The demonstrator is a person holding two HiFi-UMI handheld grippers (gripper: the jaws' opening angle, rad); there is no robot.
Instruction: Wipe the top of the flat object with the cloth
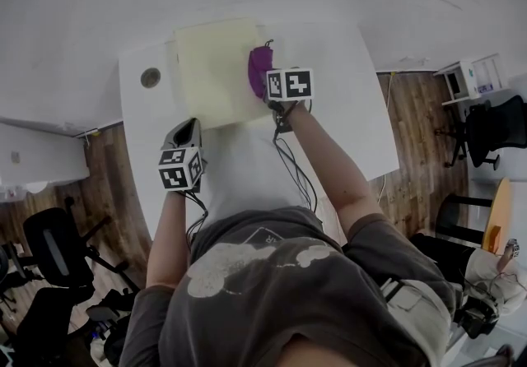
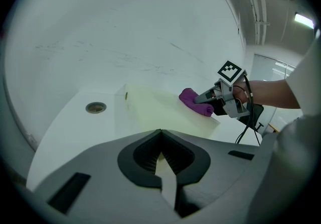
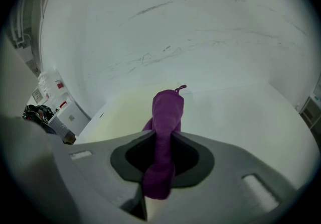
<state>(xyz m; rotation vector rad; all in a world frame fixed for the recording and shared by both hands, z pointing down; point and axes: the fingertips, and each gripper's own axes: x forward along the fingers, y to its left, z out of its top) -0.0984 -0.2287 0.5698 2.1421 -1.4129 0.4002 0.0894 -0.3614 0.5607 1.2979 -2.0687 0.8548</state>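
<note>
A pale yellow flat board lies at the back of the white table. A rolled purple cloth rests on the board's right part, with my right gripper shut on it. In the right gripper view the cloth runs out from between the jaws onto the board. My left gripper hovers at the board's near left corner, shut on nothing. From the left gripper view the board, cloth and right gripper lie ahead.
A round cable hole sits in the table left of the board. A white wall rises right behind the table. Black chairs stand on the wooden floor at the left, another chair and a white shelf at the right.
</note>
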